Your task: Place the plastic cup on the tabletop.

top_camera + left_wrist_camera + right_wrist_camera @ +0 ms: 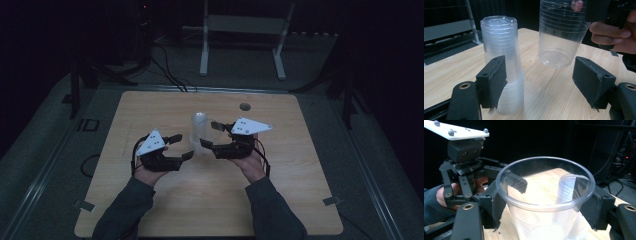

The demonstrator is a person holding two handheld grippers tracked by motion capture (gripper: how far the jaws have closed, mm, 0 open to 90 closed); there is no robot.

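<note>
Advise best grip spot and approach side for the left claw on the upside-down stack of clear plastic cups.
Grip the upside-down stack of clear plastic cups low, on its wider ribbed rim end, coming level from the side. It tapers upward and stands upright; the left claw is open beside it.

Overhead view faces the table (150,210); gripper views look close, level.

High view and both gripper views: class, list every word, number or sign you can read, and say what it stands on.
"ID": faint pale marks on the floor left of the table; dim, so uncertain.
Clear plastic cup and stack of cups: no print to read.
</note>
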